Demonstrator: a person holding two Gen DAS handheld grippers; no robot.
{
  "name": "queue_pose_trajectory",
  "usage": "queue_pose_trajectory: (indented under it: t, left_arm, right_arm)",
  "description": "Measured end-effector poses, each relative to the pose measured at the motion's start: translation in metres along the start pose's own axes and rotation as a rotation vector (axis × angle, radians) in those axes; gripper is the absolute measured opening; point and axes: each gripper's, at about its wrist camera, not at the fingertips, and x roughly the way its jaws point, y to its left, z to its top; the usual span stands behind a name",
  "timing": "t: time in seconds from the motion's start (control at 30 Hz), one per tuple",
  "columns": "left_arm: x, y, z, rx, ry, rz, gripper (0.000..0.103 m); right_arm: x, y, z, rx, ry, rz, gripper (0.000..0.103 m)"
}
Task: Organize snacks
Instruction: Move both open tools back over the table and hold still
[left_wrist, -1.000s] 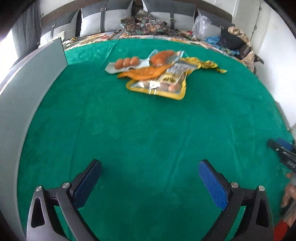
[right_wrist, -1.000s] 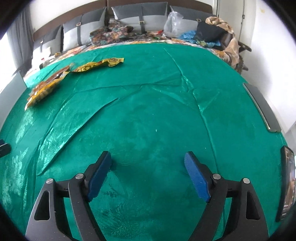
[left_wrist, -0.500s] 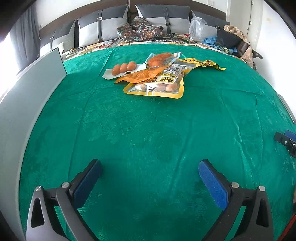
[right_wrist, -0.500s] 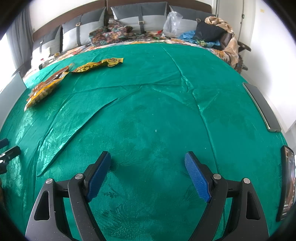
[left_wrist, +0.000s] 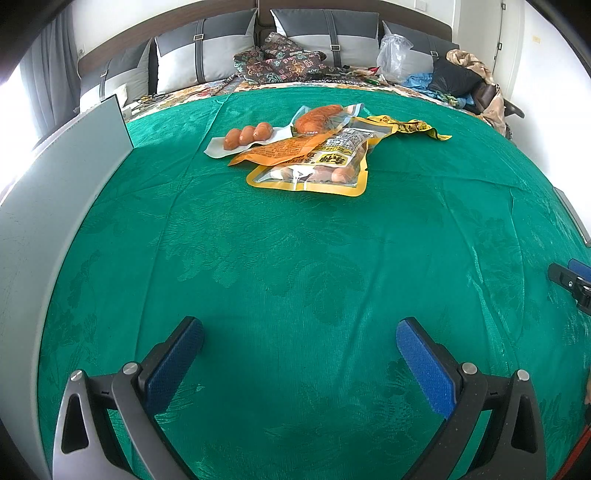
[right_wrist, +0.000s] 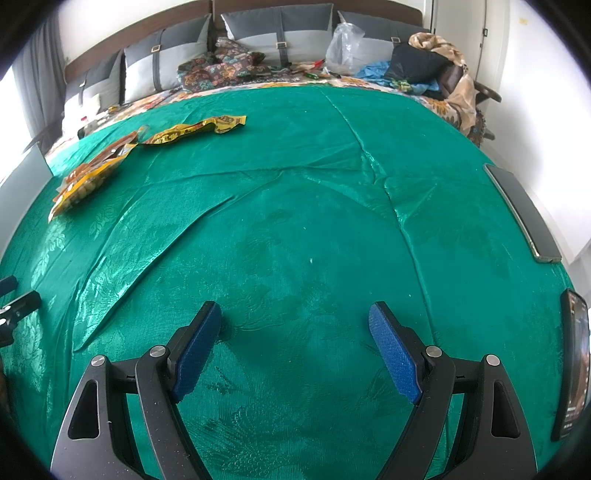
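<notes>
Several snack packs lie in a loose pile on the green tablecloth (left_wrist: 295, 266). A yellow-edged clear pack (left_wrist: 314, 168) lies nearest, an orange pack (left_wrist: 280, 149) overlaps it, a white tray of three sausages (left_wrist: 245, 136) lies to the left, a clear pack with an orange piece (left_wrist: 319, 116) lies behind, and a crumpled yellow wrapper (left_wrist: 410, 127) lies to the right. My left gripper (left_wrist: 299, 343) is open and empty, well short of the pile. My right gripper (right_wrist: 295, 325) is open and empty over bare cloth; the pile (right_wrist: 92, 170) lies far to its left.
A grey upright panel (left_wrist: 55, 192) stands along the table's left edge. Two phones (right_wrist: 524, 210) (right_wrist: 574, 365) lie at the right edge. A sofa with cushions, a plastic bag (left_wrist: 395, 55) and clothes stands behind the table. The cloth has creases (right_wrist: 384, 184).
The left gripper has tilted up and shifted slightly, so the snack pile sits lower and nearer in its view. The right gripper has barely moved. Both stay open.
</notes>
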Motion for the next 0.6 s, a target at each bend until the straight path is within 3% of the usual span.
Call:
queue_pose_trajectory:
  t: [0.6]
  left_arm:
    - [-0.0007,-0.0002,-0.0002,0.000,0.000,-0.001,0.103]
  right_arm:
    - [-0.0006,-0.0003,-0.0006,0.000,0.000,-0.001,0.085]
